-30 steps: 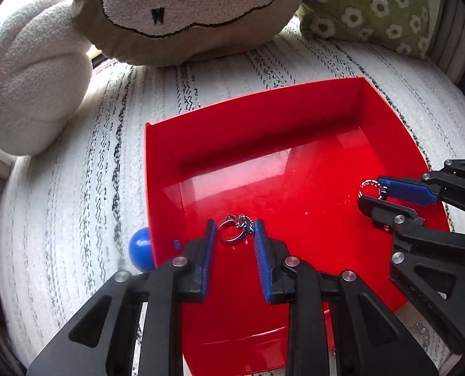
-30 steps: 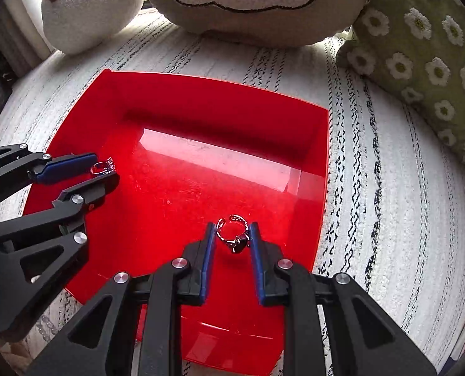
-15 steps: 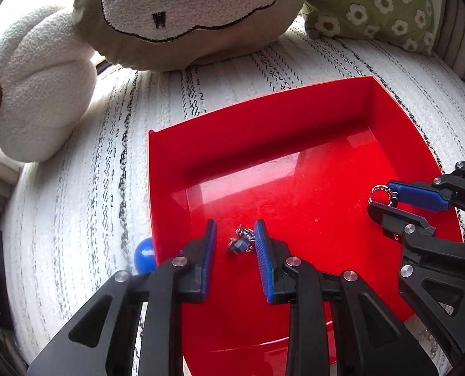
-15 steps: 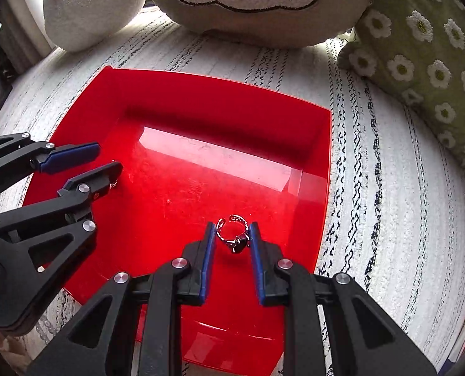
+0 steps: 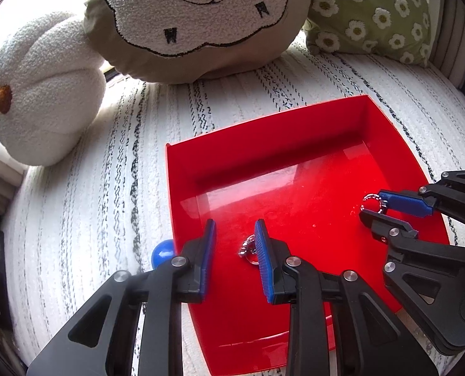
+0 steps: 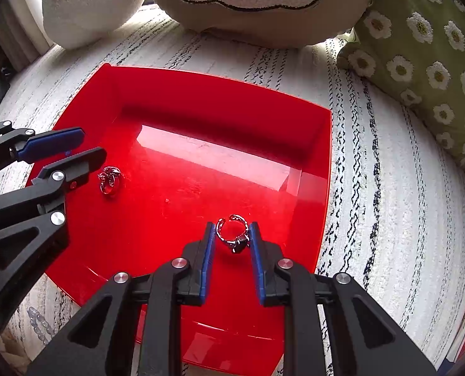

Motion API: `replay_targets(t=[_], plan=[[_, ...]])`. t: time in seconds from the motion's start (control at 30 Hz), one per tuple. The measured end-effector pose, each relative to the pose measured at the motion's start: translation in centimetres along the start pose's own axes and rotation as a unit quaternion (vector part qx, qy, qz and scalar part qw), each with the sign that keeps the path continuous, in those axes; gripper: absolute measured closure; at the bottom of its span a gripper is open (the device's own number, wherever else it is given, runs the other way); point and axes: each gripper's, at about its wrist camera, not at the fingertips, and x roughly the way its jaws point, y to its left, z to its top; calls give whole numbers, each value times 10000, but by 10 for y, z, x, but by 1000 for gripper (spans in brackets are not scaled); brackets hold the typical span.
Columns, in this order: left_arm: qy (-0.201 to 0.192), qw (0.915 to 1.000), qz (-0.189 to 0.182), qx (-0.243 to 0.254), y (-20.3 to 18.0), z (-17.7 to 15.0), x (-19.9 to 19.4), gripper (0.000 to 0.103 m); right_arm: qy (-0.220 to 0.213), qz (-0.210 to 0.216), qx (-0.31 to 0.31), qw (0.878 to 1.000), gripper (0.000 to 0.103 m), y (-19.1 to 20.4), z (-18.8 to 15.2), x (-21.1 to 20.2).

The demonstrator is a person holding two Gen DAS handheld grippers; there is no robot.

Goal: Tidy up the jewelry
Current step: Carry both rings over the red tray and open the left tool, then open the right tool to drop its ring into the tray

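Under everything you've got the white bedspread (image 5: 75, 219) with black stitched stripes, and cushions crowd its far edge: the sheep-face cushion (image 5: 198, 22) at twelve o'clock, the white pumpkin plush (image 5: 44, 94) at ten, the green daisy cushion (image 6: 420, 56) at two in your right view. Centre stage sits the red square tray (image 6: 323, 163), both your tools dipping over it.

Your left gripper (image 5: 235, 244) has its blue pads parted with nothing pinched; the ring on the tray floor (image 6: 108, 180) lies loose on the red bottom, close against the inner face of that gripper's right-hand finger in the left view. From the right camera the same ring lies just off the left tool's lower finger, at about nine o'clock in the tray.

Your right gripper (image 6: 232, 235) is narrowed onto the open-band ring (image 6: 232, 233), pads pressing its two sides, ring held just above the tray near the five o'clock corner.

A small blue ball (image 5: 163, 250) peeks out beside the tray's left wall. At seven o'clock in the right view, a string of clear beads (image 6: 39, 326) lies on the bedspread.
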Motion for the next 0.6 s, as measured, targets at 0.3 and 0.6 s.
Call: replay_targets(t=[0.3, 0.6], plan=[[-82, 9997, -144, -164, 10, 1, -9, 79, -70, 17, 113, 9999, 81, -2, -1, -7], [-806, 9952, -421, -352, 26, -25, -81, 39, -595, 4, 173, 9981, 54, -7, -22, -58]])
